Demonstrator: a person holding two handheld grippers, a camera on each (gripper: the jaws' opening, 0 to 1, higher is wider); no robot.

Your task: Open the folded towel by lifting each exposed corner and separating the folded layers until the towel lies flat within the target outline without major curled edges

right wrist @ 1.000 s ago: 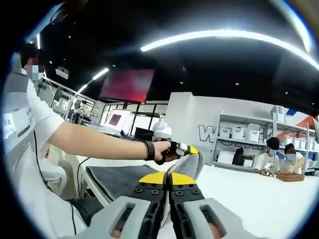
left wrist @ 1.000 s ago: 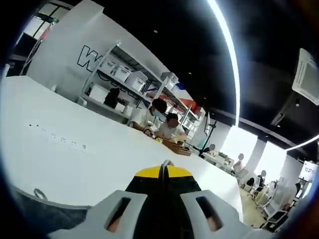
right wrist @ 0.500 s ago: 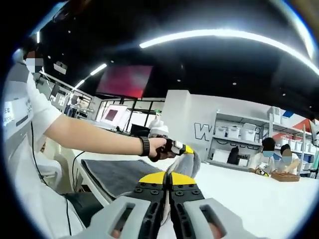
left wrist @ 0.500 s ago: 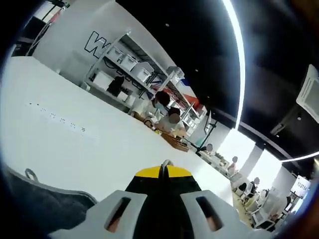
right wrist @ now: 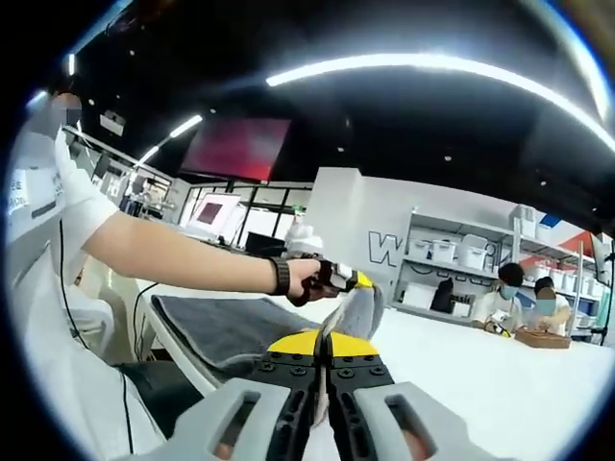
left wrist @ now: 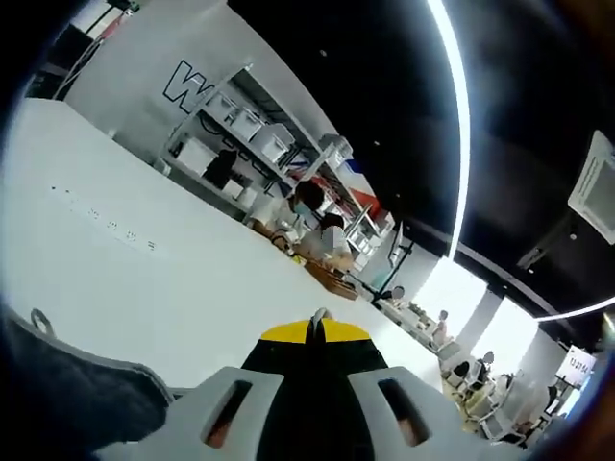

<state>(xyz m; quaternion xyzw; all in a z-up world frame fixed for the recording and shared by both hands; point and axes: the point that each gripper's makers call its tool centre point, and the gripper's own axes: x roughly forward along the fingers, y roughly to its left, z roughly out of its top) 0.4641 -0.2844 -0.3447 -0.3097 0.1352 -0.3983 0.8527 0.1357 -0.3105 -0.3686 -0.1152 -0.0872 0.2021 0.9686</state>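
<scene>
Since a second ago the towel (right wrist: 231, 331) has spread further along the near edge of the white tabletop (right wrist: 461, 375), and my left arm now reaches across a little lower in the right gripper view. In the left gripper view the dark cloth has slid toward the tabletop's near left corner (left wrist: 67, 384), its hanging loop showing at the cloth's edge.

My left gripper (right wrist: 357, 281) is closed on a lifted corner of the towel, held up above the tabletop; grey cloth hangs from its yellow tips. My left hand (right wrist: 306, 280) grips its handle.

My right gripper (right wrist: 324, 344) has its jaws pressed together; cloth seems pinched between them, though the view there is poor, so I cannot say for certain.

Far across the tabletop, two seated people (right wrist: 524, 303) work before white shelving (right wrist: 461, 259).
</scene>
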